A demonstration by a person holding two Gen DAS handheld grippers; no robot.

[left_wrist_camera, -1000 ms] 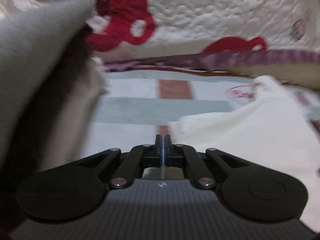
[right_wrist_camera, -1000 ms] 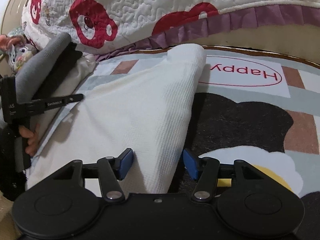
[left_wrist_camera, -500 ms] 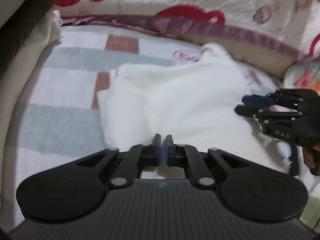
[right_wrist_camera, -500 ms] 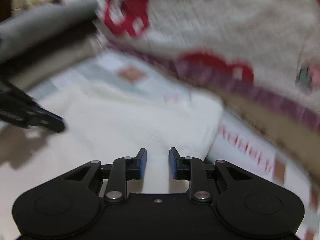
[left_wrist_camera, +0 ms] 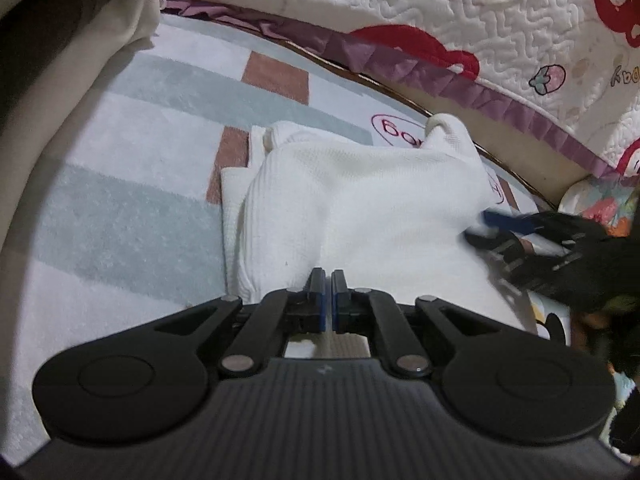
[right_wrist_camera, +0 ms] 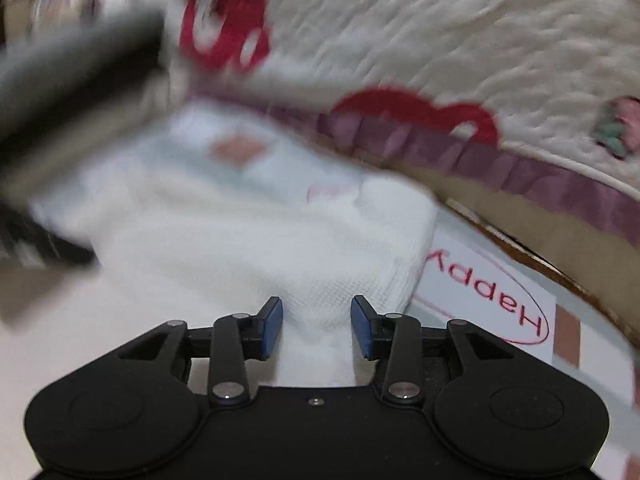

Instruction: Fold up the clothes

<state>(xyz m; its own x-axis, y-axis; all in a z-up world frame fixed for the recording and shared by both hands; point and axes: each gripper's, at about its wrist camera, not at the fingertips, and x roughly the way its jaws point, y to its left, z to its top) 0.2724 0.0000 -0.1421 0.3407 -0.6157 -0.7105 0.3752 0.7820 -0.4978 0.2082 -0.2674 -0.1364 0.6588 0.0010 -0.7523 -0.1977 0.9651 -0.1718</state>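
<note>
1. White knitted garment (left_wrist_camera: 360,208) lies folded on the patterned rug (left_wrist_camera: 120,208), directly ahead of the left gripper (left_wrist_camera: 327,300) and reaching right up to its fingertips.
2. Left gripper's blue pads are pressed almost together, with only a hairline slit between them; no cloth shows in that slit, and the garment's near edge sits just behind the tips.
3. Right gripper (right_wrist_camera: 316,324) stands at a middling width, its jaws having just been opening; the garment's (right_wrist_camera: 280,248) near fold lies in the gap between the blue pads (right_wrist_camera: 272,322), and neither pad visibly presses on it.
4. Seen from the left wrist, the right gripper (left_wrist_camera: 488,226) comes in from the right, its blue tips at the garment's right edge.
5. Left of the left gripper, a layered edge of the garment shows as a thinner flap lying on the rug's pale green and brown blocks.
6. Ahead and to the right of the right gripper, a red oval on the rug (right_wrist_camera: 500,308) reads "Happy" upside down, just beside the garment's corner.
7. Far ahead of both grippers, a quilted cover (left_wrist_camera: 460,12) with red bear shapes hangs down, edged with a purple frill (left_wrist_camera: 440,80).
8. Far left of the left gripper, stacked grey and cream fabric (left_wrist_camera: 60,60) rises at the frame's edge; the right wrist view is blurred there.
</note>
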